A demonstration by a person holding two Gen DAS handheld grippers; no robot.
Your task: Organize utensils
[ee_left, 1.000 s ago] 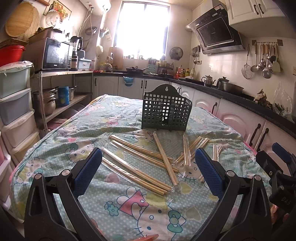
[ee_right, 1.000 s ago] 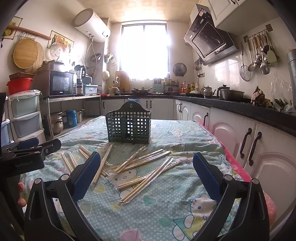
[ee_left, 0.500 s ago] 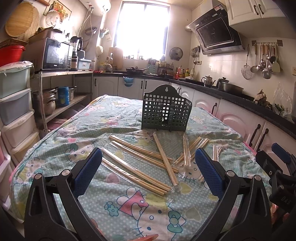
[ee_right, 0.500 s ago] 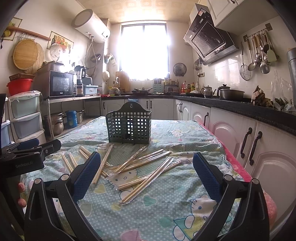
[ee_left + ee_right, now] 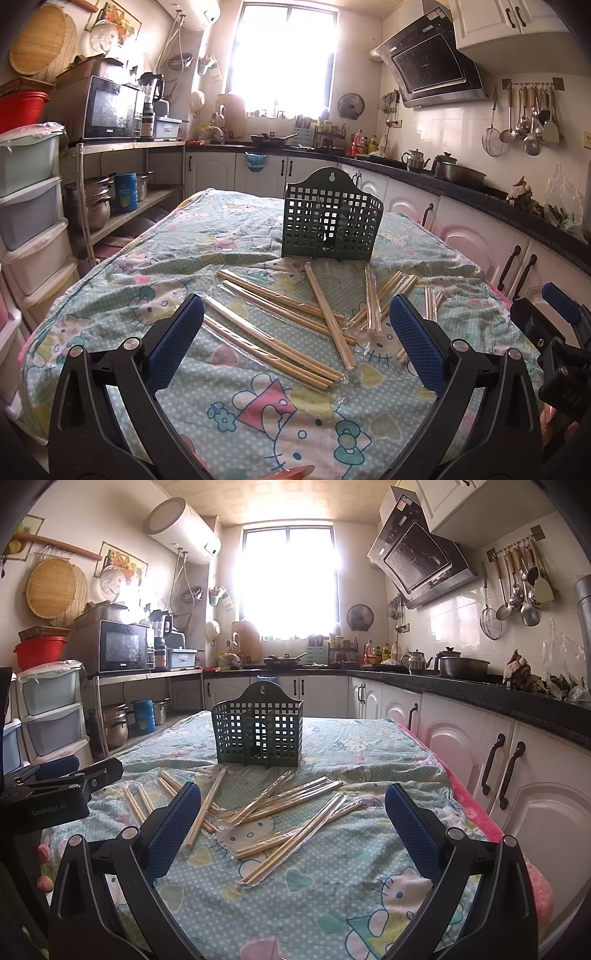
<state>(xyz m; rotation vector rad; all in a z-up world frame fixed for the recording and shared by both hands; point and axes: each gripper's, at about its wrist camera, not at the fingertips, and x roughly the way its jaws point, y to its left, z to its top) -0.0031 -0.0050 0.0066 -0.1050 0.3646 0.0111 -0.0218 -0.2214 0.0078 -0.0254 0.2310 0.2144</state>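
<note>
Left wrist view: left gripper (image 5: 295, 332) and right gripper (image 5: 291, 812) hover with jaws wide open, empty. Plastic-wrapped wooden chopstick pairs (image 5: 295, 314) lie crisscrossed on the cartoon-print cloth worktop (image 5: 147, 258), near the dark green lattice utensil holder (image 5: 330, 221). Risks — slippery wrap, overlapping pairs dragging neighbours, light holder tipping.

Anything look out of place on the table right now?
The wrapped chopsticks lie scattered and crisscrossed on the tablecloth, none in the green basket, which stands upright behind them. Nothing looks spilled or broken.

Cartoon-print cloth-covered table (image 5: 122, 288) with upright green lattice holder (image 5: 330, 221) and scattered wrapped chopsticks (image 5: 328, 314).
</note>
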